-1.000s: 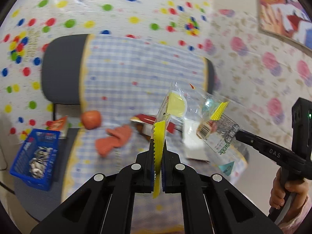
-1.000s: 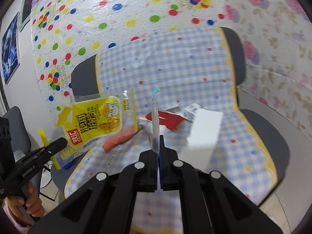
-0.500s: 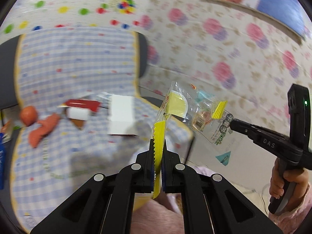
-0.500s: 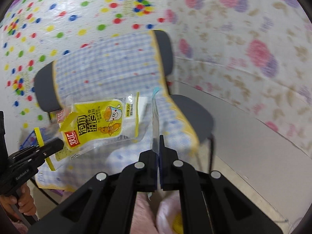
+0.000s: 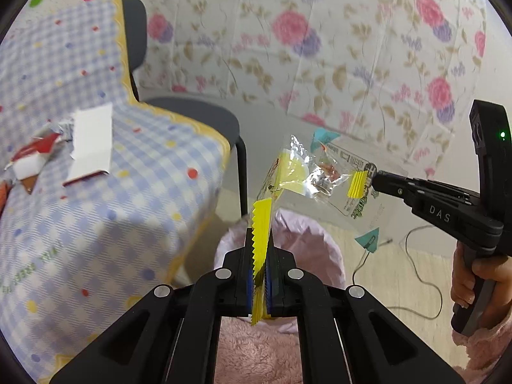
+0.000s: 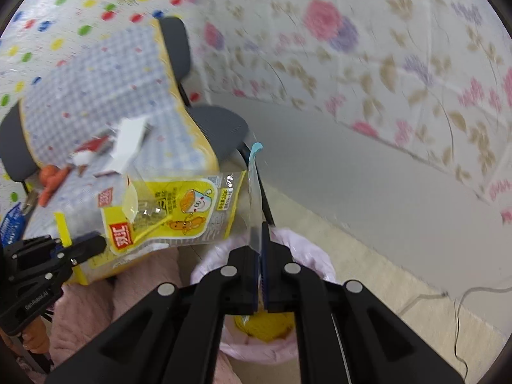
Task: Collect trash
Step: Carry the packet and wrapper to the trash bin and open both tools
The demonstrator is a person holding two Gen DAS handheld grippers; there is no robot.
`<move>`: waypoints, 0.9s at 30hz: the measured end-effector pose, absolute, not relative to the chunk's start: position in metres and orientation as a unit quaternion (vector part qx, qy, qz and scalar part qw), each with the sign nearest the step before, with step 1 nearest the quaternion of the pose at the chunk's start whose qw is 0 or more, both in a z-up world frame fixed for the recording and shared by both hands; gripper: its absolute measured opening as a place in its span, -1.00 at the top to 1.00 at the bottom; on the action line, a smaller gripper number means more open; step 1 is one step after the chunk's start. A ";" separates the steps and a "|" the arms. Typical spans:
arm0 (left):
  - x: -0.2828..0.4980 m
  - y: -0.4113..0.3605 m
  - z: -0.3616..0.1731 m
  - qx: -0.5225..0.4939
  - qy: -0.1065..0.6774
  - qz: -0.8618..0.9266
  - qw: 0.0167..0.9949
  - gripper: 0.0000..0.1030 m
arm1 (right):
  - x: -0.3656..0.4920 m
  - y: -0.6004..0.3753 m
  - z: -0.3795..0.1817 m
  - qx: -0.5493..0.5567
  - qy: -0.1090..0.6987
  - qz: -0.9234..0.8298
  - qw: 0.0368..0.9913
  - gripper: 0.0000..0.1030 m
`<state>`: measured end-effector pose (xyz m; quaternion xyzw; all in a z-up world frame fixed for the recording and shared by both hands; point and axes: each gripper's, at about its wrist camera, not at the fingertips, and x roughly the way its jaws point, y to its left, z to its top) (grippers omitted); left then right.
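Lighting: bright, even, indoor; source unseen. Shadows: soft, beneath the chair (image 5: 192, 118). Glare: crinkled wrapper (image 5: 320, 172) beside that chair. Blur: floral wall (image 6: 368, 48) behind it smeared. Distortion: fisheye curvature, black corners.

Below your tongs the pink-lined bin (image 6: 307, 256) stands open — its mouth is clear apart from a yellow lump (image 6: 265, 326) at the bottom. The wrapper (image 6: 172, 214) stretched between both tongs hangs across the space above the bin. Left of the bin, the chair (image 5: 192, 118) under its checked cloth (image 5: 96, 208) crowds close; its dark leg (image 5: 243, 172) stands just behind the rim. Right of the bin the floor (image 6: 400, 275) lies open — only thin cables (image 5: 416, 272) cross it.
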<state>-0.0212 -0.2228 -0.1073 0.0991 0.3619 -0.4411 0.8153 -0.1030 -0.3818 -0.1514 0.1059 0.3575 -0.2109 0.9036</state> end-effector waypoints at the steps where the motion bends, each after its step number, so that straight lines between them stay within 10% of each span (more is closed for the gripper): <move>1: -0.020 -0.227 -0.111 0.104 0.368 -0.442 0.811 0.89 | -0.103 -0.384 -0.155 0.108 0.364 -0.212 0.901 0.96; 13: -0.008 -0.268 -0.130 0.136 0.417 -0.444 0.781 0.82 | -0.092 -0.410 -0.197 0.152 0.416 -0.218 0.870 0.83; 16: -0.007 -0.276 -0.127 0.140 0.418 -0.447 0.778 0.36 | -0.093 -0.413 -0.196 0.162 0.410 -0.216 0.871 0.19; 21: -0.008 -0.274 -0.118 0.126 0.399 -0.447 0.791 -0.04 | -0.094 -0.412 -0.183 0.156 0.390 -0.210 0.883 0.15; 27: -0.006 -0.258 -0.105 0.103 0.377 -0.431 0.813 -0.08 | -0.093 -0.399 -0.159 0.124 0.354 -0.206 0.904 0.14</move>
